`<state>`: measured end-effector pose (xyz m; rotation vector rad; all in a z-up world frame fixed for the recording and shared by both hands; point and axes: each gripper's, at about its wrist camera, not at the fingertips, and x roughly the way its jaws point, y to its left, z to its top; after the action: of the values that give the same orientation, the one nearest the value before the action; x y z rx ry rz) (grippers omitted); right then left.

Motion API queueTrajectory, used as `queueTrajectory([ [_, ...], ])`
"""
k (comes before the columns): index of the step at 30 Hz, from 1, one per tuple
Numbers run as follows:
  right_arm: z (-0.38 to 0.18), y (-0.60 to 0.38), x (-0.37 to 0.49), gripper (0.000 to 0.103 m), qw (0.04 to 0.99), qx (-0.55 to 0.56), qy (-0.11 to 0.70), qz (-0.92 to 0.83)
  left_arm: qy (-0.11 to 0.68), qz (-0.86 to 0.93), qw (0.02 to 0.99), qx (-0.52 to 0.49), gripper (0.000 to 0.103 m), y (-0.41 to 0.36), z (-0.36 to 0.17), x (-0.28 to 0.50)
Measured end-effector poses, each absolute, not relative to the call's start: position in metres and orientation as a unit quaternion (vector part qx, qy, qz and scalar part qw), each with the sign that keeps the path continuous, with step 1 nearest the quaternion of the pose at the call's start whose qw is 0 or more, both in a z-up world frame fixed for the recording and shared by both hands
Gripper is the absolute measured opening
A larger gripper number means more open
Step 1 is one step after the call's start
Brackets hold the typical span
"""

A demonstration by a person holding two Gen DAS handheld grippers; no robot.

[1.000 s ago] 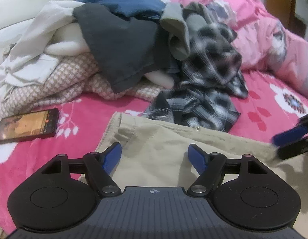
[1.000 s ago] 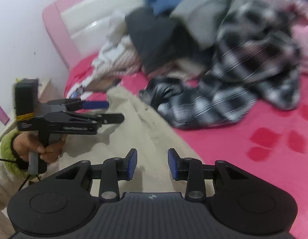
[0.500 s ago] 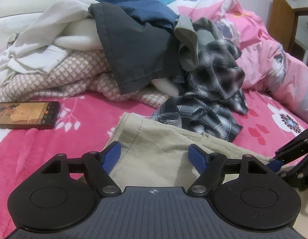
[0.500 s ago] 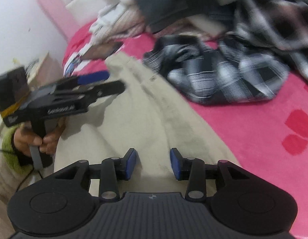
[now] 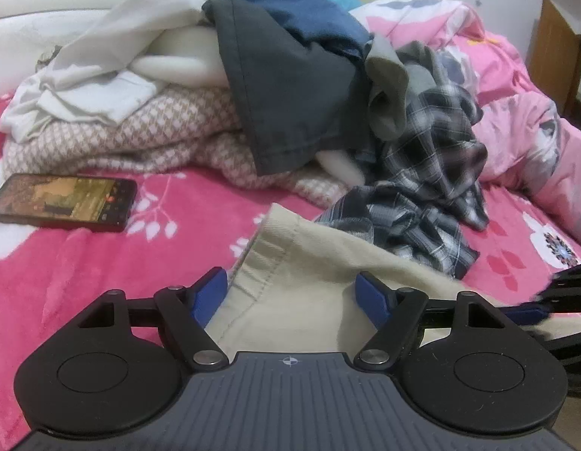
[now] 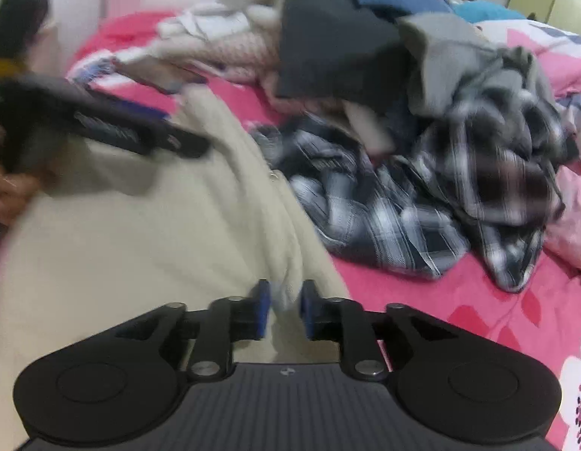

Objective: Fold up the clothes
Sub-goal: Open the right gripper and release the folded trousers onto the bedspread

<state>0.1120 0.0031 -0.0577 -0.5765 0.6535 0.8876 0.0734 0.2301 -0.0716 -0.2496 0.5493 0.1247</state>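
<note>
So the left gripper (image 5: 292, 293) has its jaws spread wide over the hemmed edge of the beige cotton trousers (image 5: 309, 289), which lie flat on the hot-pink floral blanket (image 5: 102, 263) at the near side of the bed. The blue pads (image 5: 209, 293) sit to either side of the fabric and I can't see them pressing on it, so nothing is gripped on that side.

The right gripper (image 6: 282, 310) is a different story: its jaws have just been closing and now stand narrow, with a raised fold of the same trousers (image 6: 140, 244) bunched up between the blue pads (image 6: 261, 310). That view is smeared, so I can't tell if the pads are actually pinching the fold or only sitting close on either side.

Counting things: one pair of beige trousers laid out, two grippers, and one black smartphone (image 5: 61, 201) lying screen-up on the blanket, well off to the left of the trousers. Behind is one messy heap of unfolded laundry (image 5: 252, 94). In it I can pick out one black-and-white plaid shirt (image 5: 422, 195) spilling down until it touches the trousers' far edge, one dark grey piece, one blue piece, one pink-and-white patterned knit, plus some white stuff I can't separate. A bare hand (image 6: 8, 191) holds the left gripper's handle in the right wrist view.
</note>
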Motion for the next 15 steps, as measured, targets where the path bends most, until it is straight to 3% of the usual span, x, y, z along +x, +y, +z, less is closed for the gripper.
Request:
queueTrajectory([
  [1, -0.065, 0.003, 0.116, 0.031, 0.818, -0.269, 0.303, 0.408, 0.270, 0.062, 0.953, -0.119, 0.076, 0.229, -0.072, 0.073],
  [7, -0.019, -0.084, 0.166, 0.028, 0.898, -0.069, 0.332, 0.280, 0.252, 0.057, 0.958, -0.121, 0.076, 0.233, -0.065, 0.065],
  [12, 0.013, -0.137, 0.115, 0.028, 0.906, -0.055, 0.310, 0.284, 0.214, 0.015, 0.971, -0.105, 0.078, 0.220, -0.044, 0.046],
  [15, 0.003, -0.127, 0.084, 0.027, 0.879, -0.078, 0.322, 0.343, 0.236, -0.007, 0.970, -0.064, 0.079, 0.199, -0.046, 0.050],
])
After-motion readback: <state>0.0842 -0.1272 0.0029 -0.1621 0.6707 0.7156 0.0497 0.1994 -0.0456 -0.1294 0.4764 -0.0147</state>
